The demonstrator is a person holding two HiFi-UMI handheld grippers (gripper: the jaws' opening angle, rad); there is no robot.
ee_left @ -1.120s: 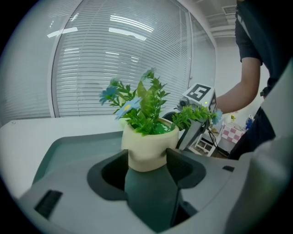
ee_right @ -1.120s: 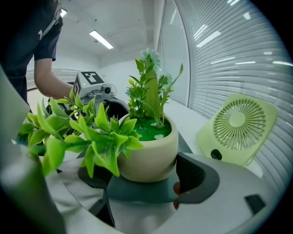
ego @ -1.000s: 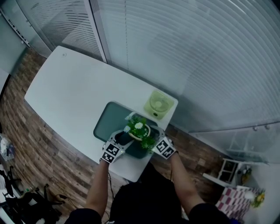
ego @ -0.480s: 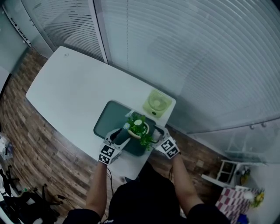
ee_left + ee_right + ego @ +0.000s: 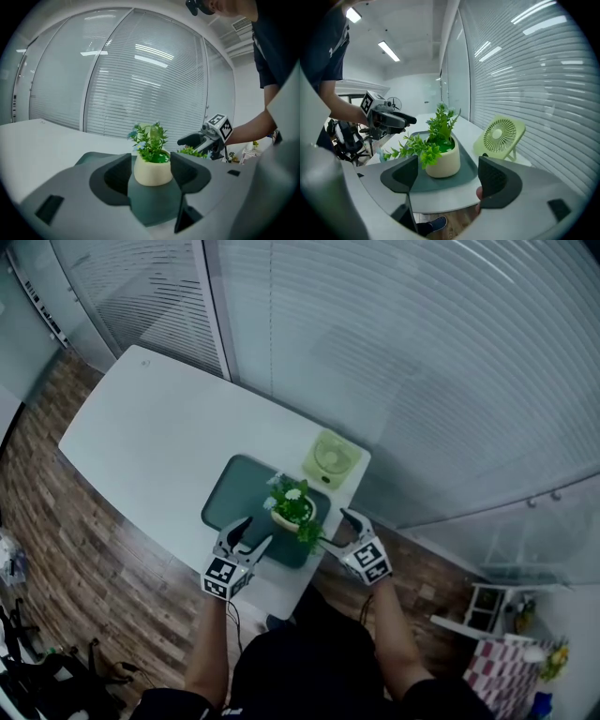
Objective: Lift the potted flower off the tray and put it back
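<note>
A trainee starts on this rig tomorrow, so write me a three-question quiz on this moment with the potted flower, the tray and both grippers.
1. True or false: the left gripper is shut on the cream round pot of leafy flowers.
2. Where does the pot stand? A) on the dark green rectangular tray B) on the wooden floor C) held in the air
3. Name the thing that stands on the white table just beyond the tray.

Key
1. False: its jaws are apart, as are those of the right gripper, and neither touches the pot.
2. A
3. The pale green desk fan.
</note>
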